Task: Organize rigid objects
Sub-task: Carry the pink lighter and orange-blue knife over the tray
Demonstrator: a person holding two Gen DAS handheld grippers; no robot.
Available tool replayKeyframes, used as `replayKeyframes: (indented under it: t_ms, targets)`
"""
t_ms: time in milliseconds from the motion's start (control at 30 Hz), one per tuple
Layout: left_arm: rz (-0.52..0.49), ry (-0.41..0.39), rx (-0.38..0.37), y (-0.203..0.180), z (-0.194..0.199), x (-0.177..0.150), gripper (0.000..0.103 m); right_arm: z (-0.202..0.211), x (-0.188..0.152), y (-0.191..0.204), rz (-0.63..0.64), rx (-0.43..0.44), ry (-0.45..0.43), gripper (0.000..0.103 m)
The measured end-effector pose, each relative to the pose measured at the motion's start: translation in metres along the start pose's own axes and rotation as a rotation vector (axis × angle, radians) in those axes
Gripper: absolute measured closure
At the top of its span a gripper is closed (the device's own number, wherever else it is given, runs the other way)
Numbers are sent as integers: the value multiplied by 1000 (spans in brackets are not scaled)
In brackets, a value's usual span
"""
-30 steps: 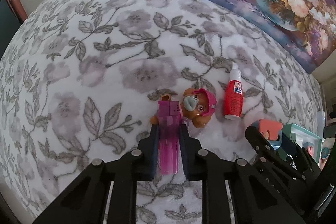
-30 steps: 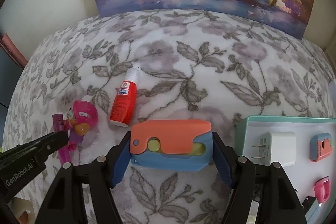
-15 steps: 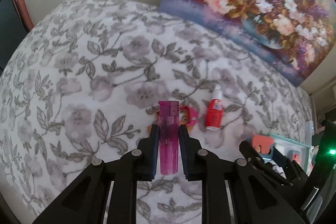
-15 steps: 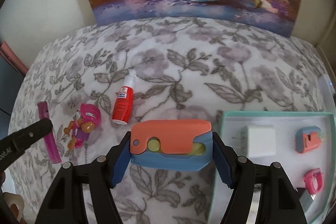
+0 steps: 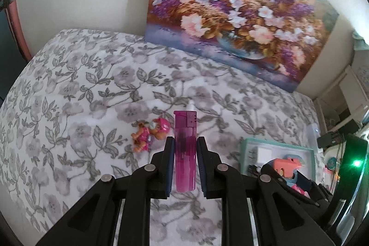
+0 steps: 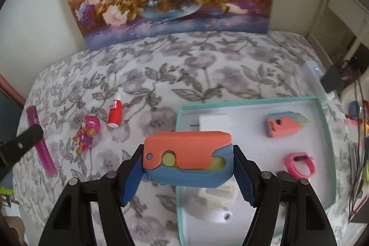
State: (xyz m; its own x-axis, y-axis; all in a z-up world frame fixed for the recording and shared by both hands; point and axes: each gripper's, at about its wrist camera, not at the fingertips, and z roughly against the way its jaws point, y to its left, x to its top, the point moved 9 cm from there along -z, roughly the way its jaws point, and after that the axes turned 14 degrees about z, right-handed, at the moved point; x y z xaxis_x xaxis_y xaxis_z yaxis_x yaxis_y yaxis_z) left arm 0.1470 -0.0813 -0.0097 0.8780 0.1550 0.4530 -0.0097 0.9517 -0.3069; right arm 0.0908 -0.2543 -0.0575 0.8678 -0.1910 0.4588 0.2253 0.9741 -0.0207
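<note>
- Left hand-held gripper (image 5: 184,151) clamped on pink lighter (image 5: 184,146), lifted clear of bed (image 5: 69,89) for tray (image 6: 322,130).
- Right hand-held gripper (image 6: 188,167) gripping orange-blue toy (image 6: 186,158) widthwise, over tray's left edge, ready to drop.

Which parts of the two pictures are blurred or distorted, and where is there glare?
Left wrist view: the painting is slightly soft, the purple lighter sharp; fisheye curves the floral bedspread; a green light flares at the right edge. Right wrist view: the painting and bedspread are smeared, the orange-and-blue toy stays sharp; the tray looks bowed.
</note>
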Motion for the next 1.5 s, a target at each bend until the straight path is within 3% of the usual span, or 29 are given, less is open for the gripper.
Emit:
replayKeyframes:
  t_ms: [300, 500, 900, 1300, 1500]
  targets:
    - [-77, 18, -39, -30, 16, -44, 83, 35, -48, -41, -72, -49, -6, 29]
    - [-132, 81, -73, -49, 13, -85, 83, 49, -80, -70, -126, -82, -1, 29]
    - [-299, 215, -83, -97, -13, -171, 83, 31, -133, -126, -254, -128, 91, 29]
    - [-349, 289, -40, -109, -44, -199, 83, 10, -150, -150, -300, -147, 146, 29]
    - [-372, 279, -36, -114, -49, -202, 83, 3, -152, -156, -325, -145, 144, 29]
